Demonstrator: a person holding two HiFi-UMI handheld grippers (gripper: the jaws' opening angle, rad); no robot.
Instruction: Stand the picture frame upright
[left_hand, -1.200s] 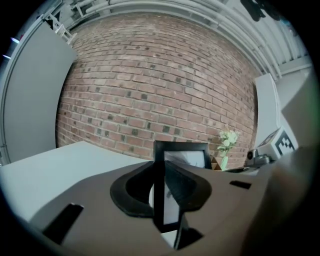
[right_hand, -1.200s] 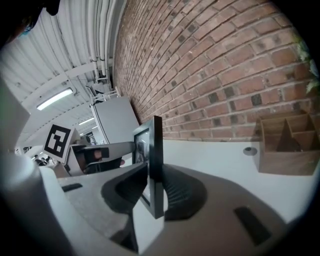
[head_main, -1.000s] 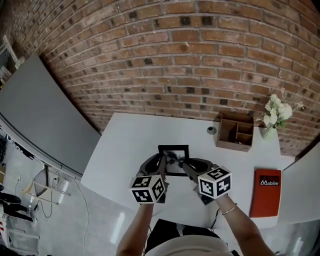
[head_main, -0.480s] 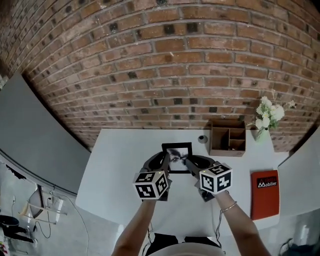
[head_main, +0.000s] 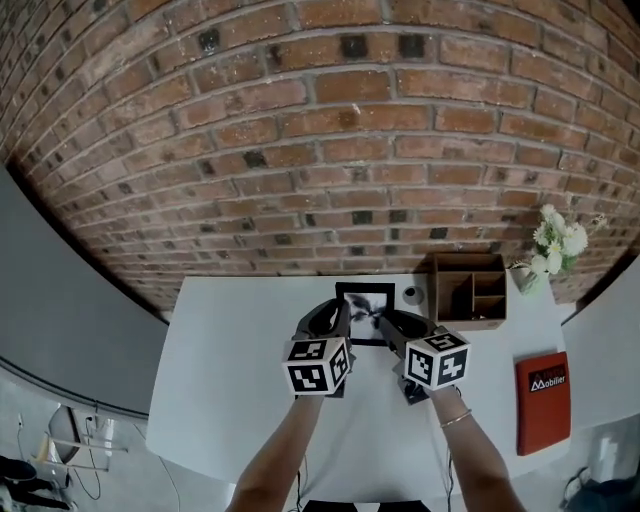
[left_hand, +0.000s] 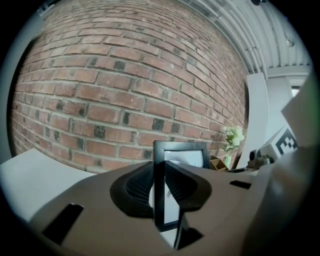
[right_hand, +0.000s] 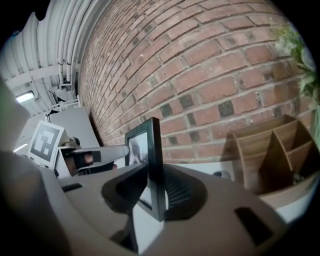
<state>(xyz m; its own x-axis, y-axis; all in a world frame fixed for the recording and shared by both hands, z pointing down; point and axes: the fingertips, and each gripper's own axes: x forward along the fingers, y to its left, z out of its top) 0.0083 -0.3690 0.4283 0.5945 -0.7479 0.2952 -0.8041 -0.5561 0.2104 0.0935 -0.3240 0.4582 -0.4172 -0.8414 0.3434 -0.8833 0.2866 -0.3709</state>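
The black picture frame (head_main: 365, 310) holds a black-and-white photo and is upright between my two grippers, over the far part of the white table (head_main: 230, 380) near the brick wall. My left gripper (head_main: 337, 320) is shut on its left side edge. My right gripper (head_main: 391, 323) is shut on its right side edge. In the left gripper view the picture frame (left_hand: 176, 162) shows edge-on in the left gripper (left_hand: 159, 192). In the right gripper view the picture frame (right_hand: 146, 142) stands in the right gripper (right_hand: 154, 189). I cannot tell if its bottom edge touches the table.
A wooden desk organiser (head_main: 470, 290) stands at the back right, with a small round object (head_main: 412, 294) beside it. A vase of white flowers (head_main: 555, 250) sits further right. A red booklet (head_main: 543, 400) lies on the right side. The brick wall (head_main: 330, 150) rises just behind.
Both grippers have carried the picture frame away from me toward the brick wall and the organiser. The grip on both side edges is unchanged.
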